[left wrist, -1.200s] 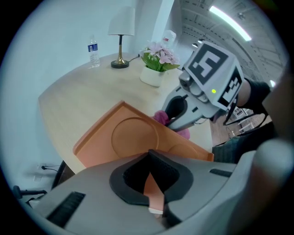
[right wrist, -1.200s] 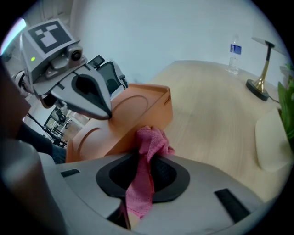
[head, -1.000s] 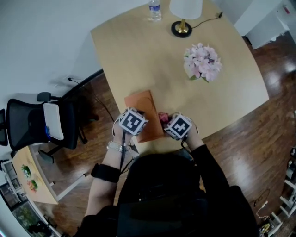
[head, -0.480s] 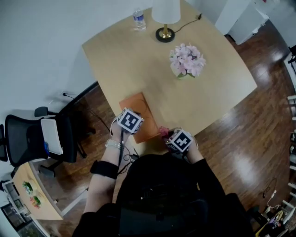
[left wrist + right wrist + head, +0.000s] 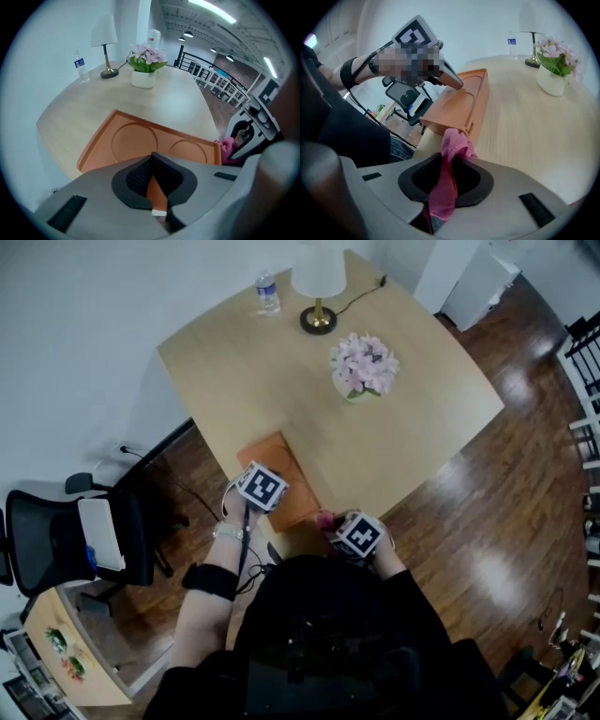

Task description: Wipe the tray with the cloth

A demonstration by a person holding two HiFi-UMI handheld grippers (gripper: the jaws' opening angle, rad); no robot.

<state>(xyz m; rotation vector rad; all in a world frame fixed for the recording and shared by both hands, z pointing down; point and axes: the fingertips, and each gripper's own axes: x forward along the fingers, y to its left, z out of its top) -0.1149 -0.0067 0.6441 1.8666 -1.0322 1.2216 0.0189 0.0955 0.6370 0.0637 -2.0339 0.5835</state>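
A person seated at the near edge of a pale wood-grain bench (image 5: 281,362) steadied an orange tray (image 5: 136,140) with the left gripper (image 5: 154,187), its fingers clamped on the tray's near rim. The right gripper (image 5: 445,183) had its fingers closed on a bunched pink cloth (image 5: 452,150). The tray lay by the bench's near-left corner, its near end at that edge. The cloth hung just beside the tray's near right corner, off its surface.

The wipe itself appeared to be between strokes or not yet begun. The tray was braced and the cloth gripped, but no fabric lay on the tray floor. The next move would likely call for lifting the cloth over the raised rim, pressing it flat and sweeping it along the floor while the left gripper held firm.

The tray was rectangular, smooth and probably plastic, with a low upright rim and two shallow round recesses moulded into its floor. Dirt could lodge along those curved steps. The cloth looked soft and nubbly, folded into a limp wad that should flatten under pressure.

A lamp (image 5: 316,287), a water bottle (image 5: 267,292) and a pot of pink flowers (image 5: 364,364) stood well apart, towards the far edge.
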